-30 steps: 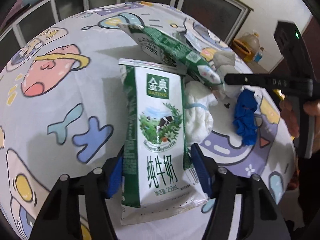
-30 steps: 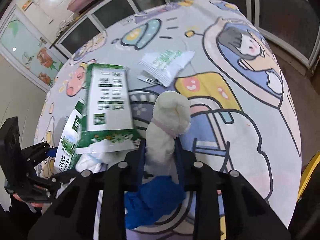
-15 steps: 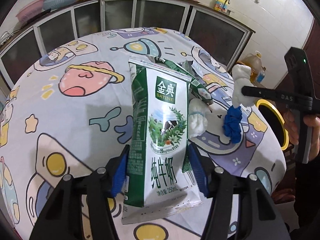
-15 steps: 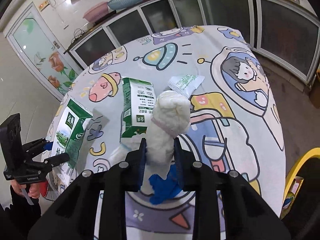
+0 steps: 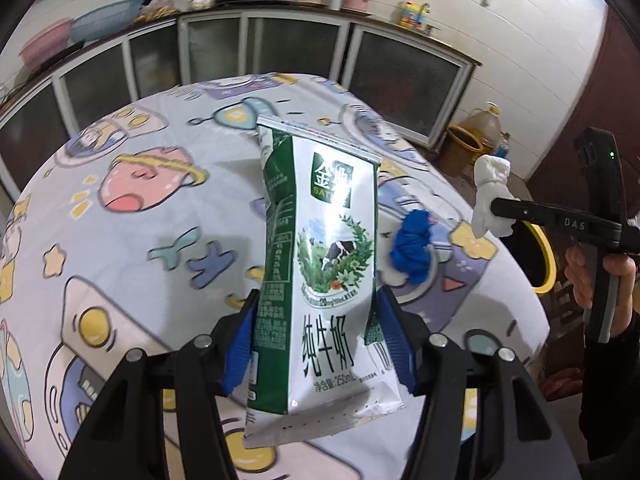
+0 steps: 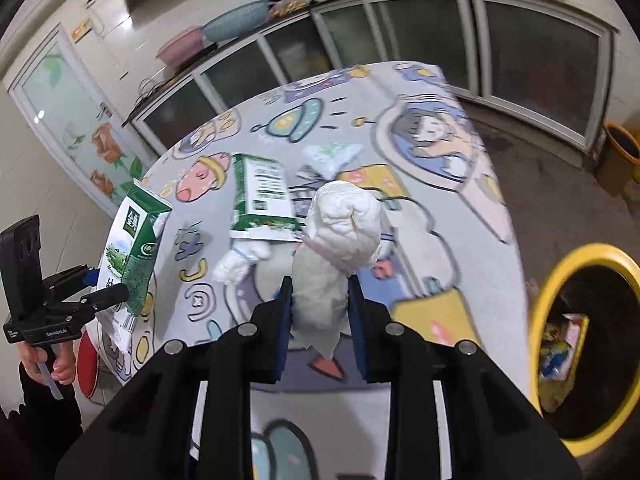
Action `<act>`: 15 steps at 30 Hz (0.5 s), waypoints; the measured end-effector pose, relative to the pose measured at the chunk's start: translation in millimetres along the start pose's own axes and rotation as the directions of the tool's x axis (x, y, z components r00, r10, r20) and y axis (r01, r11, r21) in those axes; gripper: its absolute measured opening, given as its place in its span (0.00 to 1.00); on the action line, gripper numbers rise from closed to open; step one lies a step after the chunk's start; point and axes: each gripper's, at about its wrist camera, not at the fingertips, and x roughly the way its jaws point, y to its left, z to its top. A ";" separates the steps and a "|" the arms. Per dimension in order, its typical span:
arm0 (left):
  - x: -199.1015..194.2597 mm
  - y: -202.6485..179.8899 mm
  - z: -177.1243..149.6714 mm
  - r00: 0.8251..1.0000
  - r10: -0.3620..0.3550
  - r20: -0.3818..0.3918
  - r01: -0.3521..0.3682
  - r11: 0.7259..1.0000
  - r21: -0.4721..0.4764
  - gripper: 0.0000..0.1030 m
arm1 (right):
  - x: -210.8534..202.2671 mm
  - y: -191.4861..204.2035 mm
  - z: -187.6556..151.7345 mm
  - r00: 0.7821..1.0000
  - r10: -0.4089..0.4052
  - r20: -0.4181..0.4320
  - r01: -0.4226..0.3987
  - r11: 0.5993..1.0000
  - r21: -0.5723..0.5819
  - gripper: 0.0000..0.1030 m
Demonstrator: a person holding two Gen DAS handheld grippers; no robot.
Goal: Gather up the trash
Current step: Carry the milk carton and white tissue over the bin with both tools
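Only the right wrist view shows the yellow bin (image 6: 540, 320); jaws grip milk carton (image 5: 324, 280) and tissue wad (image 6: 336, 256).

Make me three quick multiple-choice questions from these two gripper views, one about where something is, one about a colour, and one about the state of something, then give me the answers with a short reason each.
1. Where is the yellow-rimmed bin?
A. On the table
B. Off the table edge, on the right gripper's side
C. Inside a cabinet

2. What colour is the crumpled glove on the tablecloth?
A. Blue
B. Red
C. Black

3. What is the state of the left gripper?
A. Wide open and empty
B. Shut on a white tissue wad
C. Shut on a green and white milk carton

Answers: 1 B, the bin shows past the table edge in the right wrist view. 2 A, the glove is plainly blue. 3 C, its blue pads press both sides of the carton; the right gripper holds the tissue wad.
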 end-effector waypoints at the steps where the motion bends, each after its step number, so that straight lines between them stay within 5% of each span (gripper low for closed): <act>1: 1.6 -6.0 2.0 1.000 -0.008 -0.001 0.008 1.000 0.009 0.53 | -8.1 -8.6 -3.8 1.000 -0.010 0.009 0.010 1.000 0.015 0.25; 15: 54.4 -150.5 51.3 0.981 -0.192 -0.039 0.196 0.958 0.208 0.53 | -109.0 -129.7 -50.5 0.970 -0.210 0.124 0.179 0.958 0.225 0.25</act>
